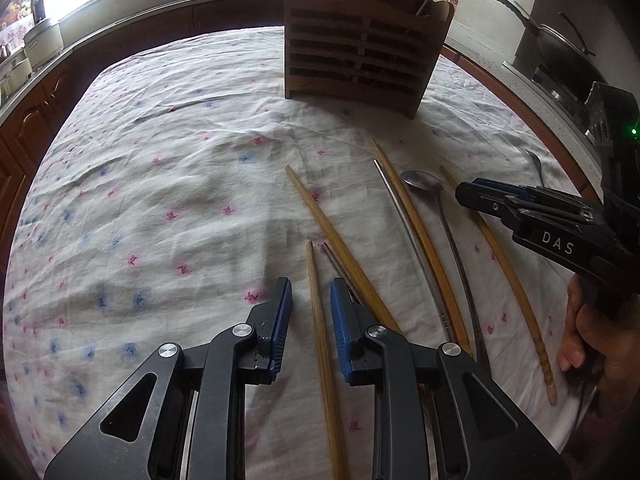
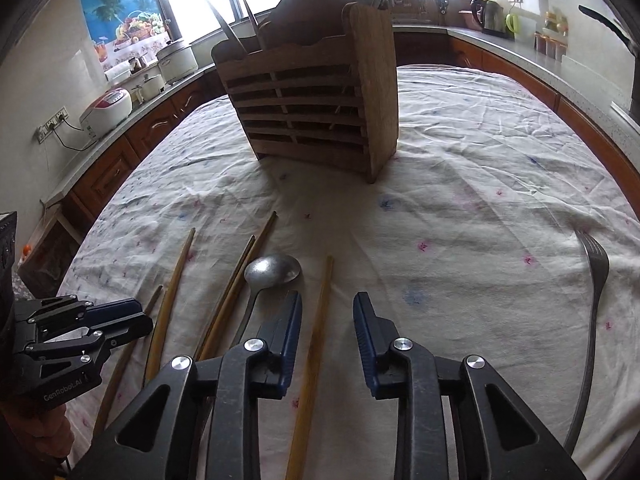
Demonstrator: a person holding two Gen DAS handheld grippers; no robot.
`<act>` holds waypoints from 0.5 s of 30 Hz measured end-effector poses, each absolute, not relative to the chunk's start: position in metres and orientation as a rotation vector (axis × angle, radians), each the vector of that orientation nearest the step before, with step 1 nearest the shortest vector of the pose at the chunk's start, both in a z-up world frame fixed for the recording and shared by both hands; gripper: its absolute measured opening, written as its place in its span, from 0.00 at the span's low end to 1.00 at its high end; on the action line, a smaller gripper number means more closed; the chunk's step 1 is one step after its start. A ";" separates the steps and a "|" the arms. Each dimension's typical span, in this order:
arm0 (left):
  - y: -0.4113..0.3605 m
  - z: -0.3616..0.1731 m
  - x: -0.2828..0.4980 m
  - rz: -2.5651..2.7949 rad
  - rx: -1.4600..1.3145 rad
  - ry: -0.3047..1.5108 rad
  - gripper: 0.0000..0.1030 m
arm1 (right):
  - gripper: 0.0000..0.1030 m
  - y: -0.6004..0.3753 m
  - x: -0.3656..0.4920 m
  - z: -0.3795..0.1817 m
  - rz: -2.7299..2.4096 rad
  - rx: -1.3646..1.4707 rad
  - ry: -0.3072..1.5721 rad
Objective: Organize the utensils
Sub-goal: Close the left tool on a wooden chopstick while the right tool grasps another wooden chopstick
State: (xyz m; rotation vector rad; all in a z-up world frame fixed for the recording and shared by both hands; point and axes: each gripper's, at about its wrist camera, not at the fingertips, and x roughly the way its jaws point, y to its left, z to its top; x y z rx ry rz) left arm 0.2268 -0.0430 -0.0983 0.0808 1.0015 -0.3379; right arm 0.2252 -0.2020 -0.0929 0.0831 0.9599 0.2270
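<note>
A wooden slatted utensil holder stands upright at the far middle of the table, with forks and sticks in it. Several wooden chopsticks, a metal chopstick and a metal spoon lie on the cloth. My left gripper is open, its jaws on either side of a wooden chopstick. My right gripper is open, low over the cloth, with a wooden chopstick between its jaws near the left one. A fork lies to its right.
The table has a white cloth with small flowers. Kitchen counters with wooden cabinets run around it, with rice cookers on the left, a kettle at the back and a wok on a stove.
</note>
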 end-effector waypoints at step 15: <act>-0.052 -0.100 0.234 -0.325 0.129 0.977 0.04 | 0.06 -0.192 0.233 -0.095 0.204 -0.003 0.952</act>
